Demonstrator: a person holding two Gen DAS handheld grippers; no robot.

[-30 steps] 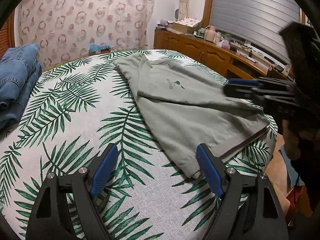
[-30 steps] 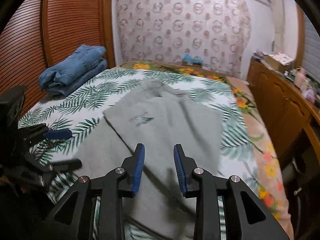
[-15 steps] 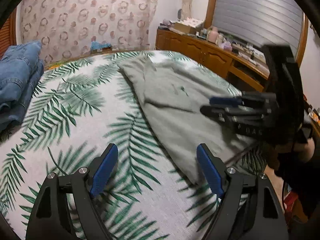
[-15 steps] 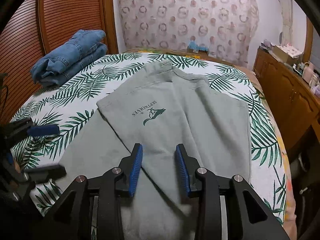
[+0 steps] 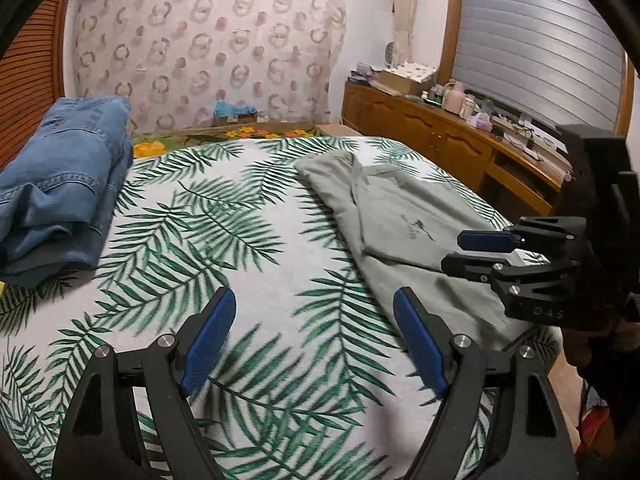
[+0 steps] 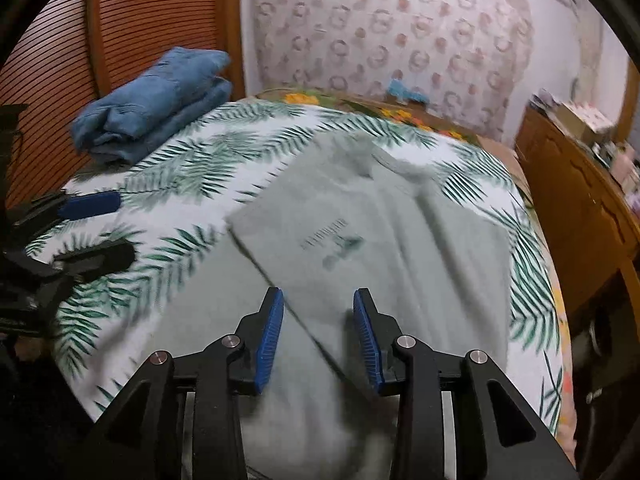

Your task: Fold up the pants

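Grey-green pants (image 6: 360,220) with a small dark logo lie folded lengthwise on the leaf-print bed cover (image 5: 240,240), toward its right side. My right gripper (image 6: 318,296) hovers over the near part of the pants, above a diagonal fold edge. Its jaws stand partly apart, with no cloth between the blue pads. In the left wrist view the pants (image 5: 404,224) are on the right, and the right gripper (image 5: 454,250) hangs above them. My left gripper (image 5: 314,300) is wide open over bare bed cover, left of the pants, holding nothing; the right wrist view shows this left gripper (image 6: 122,228) at the left edge.
A folded stack of blue jeans (image 5: 60,188) rests at the bed's far left, beside a slatted wooden panel (image 6: 140,20). A cluttered wooden dresser (image 5: 440,140) runs along the bed's right side. A patterned curtain hangs behind the bed.
The left gripper has lifted and drifted left, off the pants' near edge and over bare cover. The right gripper has shifted across the pants, with its jaws slightly wider.
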